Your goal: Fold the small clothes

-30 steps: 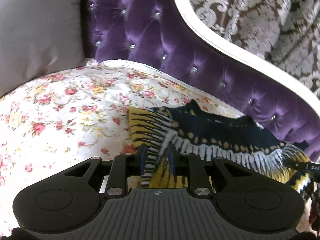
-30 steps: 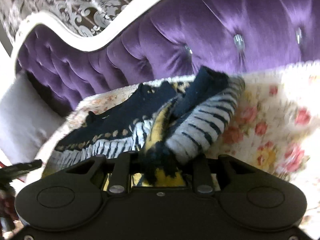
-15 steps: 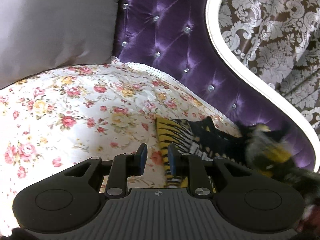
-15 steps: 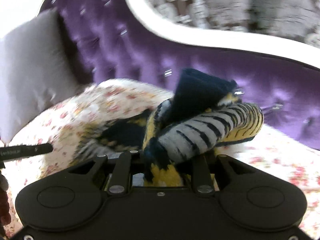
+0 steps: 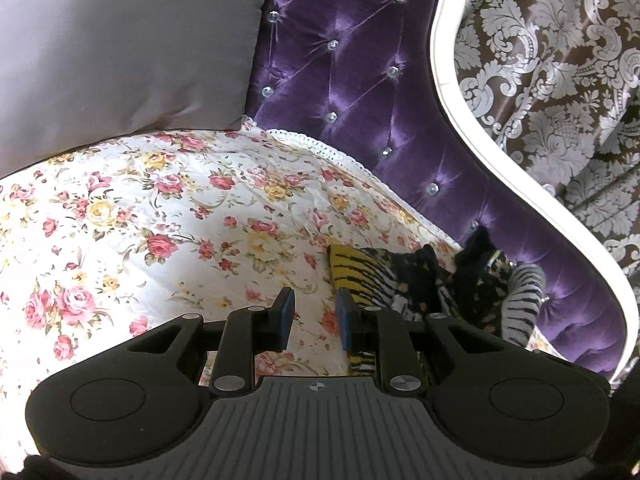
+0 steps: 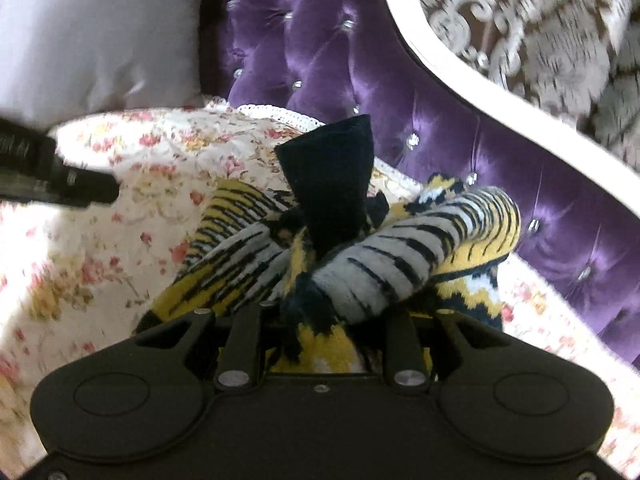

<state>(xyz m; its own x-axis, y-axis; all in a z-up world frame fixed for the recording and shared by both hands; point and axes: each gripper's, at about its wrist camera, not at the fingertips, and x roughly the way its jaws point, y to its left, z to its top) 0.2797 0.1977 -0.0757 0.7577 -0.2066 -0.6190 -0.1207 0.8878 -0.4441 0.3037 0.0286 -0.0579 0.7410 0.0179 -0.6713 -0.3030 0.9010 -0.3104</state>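
Mid-fold on the floral bedspread (image 5: 168, 216), the right gripper (image 6: 332, 316), clamped on the sweater (image 6: 400, 264), carries one end over the rest, while the left gripper (image 5: 314, 318), fingers apart and empty, looks due to pin the crease.

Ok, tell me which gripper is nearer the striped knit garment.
Right. The right gripper is bunched into the striped knit garment, gripping it. The left gripper is open beside its yellow edge, over the floral sheet.

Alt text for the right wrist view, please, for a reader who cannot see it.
The right claw grips a bunched yellow, black and white knit garment above a floral bedspread. Behind are a purple tufted headboard and grey pillow; the left claw enters at left.
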